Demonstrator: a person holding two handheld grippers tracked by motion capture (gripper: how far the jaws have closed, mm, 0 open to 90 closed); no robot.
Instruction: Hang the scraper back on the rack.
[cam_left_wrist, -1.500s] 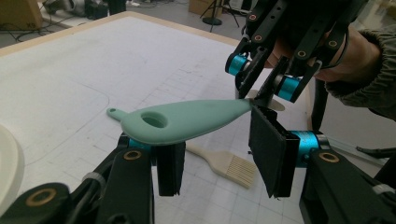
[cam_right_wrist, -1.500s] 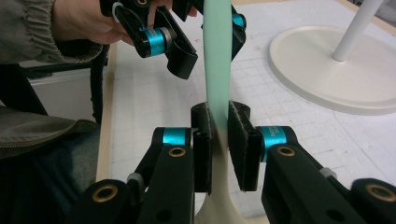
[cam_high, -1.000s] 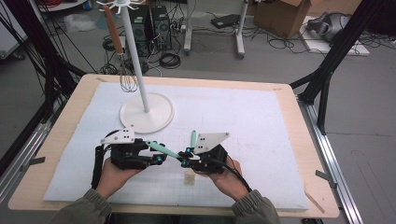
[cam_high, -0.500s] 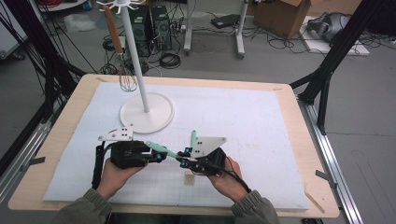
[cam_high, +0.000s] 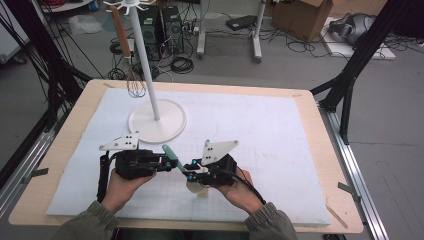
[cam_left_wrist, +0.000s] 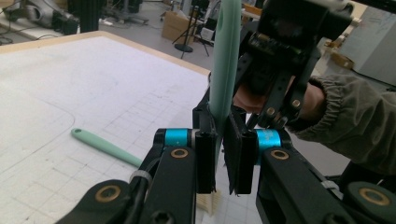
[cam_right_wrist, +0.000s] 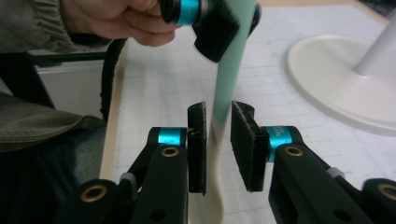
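Handover in mid-air above the white surface (cam_high: 280, 150). Green-handled spatula (cam_high: 172, 156) spanning between both tools, long axis level, running from left gripper (cam_high: 167, 162) toward right gripper (cam_high: 192, 176). Left jaws just closing, clenched on the green handle near its end. Right jaws just easing apart, a gap visible on one side of the handle's pale lower part, grip apparently released. Cream blade hanging below the right hand. Next move likely a pull away by the left hand, toward the white stand (cam_high: 157, 120) beyond.
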